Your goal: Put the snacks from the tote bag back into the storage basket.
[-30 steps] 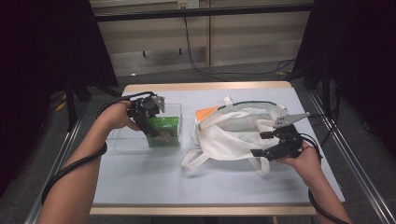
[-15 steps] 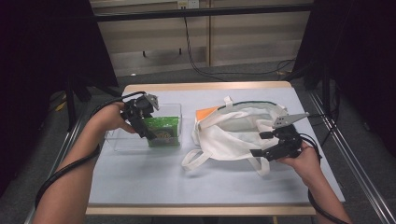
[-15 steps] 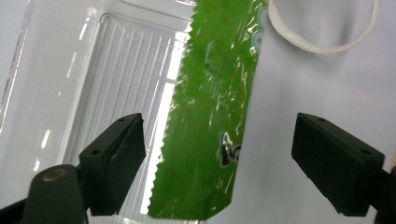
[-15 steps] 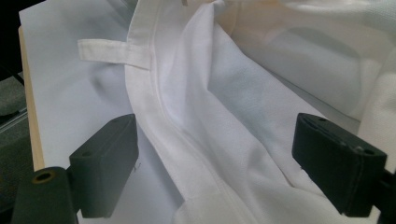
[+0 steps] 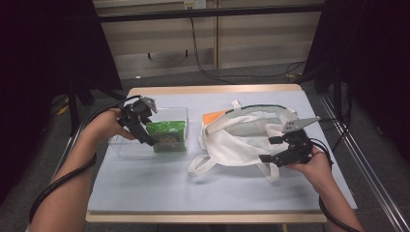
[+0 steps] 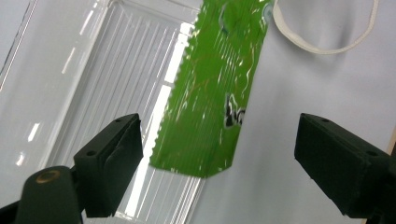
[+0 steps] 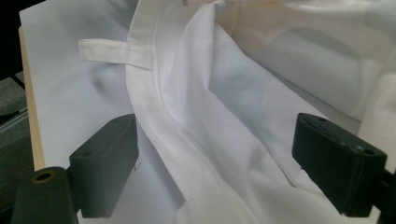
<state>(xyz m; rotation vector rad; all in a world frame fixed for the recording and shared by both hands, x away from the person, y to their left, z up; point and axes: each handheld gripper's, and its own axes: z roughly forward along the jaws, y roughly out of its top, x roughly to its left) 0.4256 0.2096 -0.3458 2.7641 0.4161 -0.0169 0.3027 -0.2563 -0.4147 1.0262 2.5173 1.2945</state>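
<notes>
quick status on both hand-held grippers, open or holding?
Left hand-held gripper: open, jaws just opened wider, holding nothing; green packet lies ahead in the clear box.
Right hand-held gripper: open over the white bag, not gripping.

Around the work surface
A pale mat (image 5: 159, 183) is covering the wooden table (image 5: 212, 90). Black cables (image 5: 212, 75) are trailing at twelve o'clock, and dark curtains (image 5: 367, 48) are hanging at three and nine.

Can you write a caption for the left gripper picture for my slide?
Open left hand-held gripper over a green packet leaning in a clear box.
</notes>
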